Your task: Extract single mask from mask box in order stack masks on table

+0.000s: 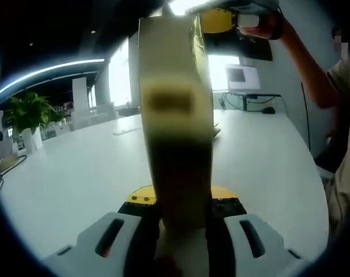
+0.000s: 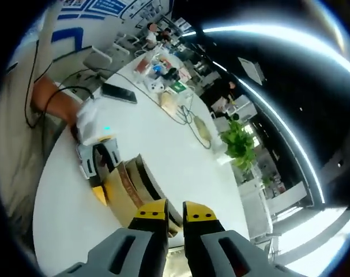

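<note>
Clamped between my left gripper's (image 1: 177, 222) jaws, the mask box (image 1: 176, 115) stands upright over the white table (image 1: 65, 167). From my right gripper (image 2: 174, 214), jaws nearly pressed together with nothing between, I see the same box (image 2: 134, 184) below, left gripper (image 2: 97, 158) gripping it.

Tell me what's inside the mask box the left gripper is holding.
The mask box stands upright, clamped in the left gripper. Its face has a dark slot, too blurred to reveal any masks. In the right gripper view, the right gripper covers the box's near end.
</note>
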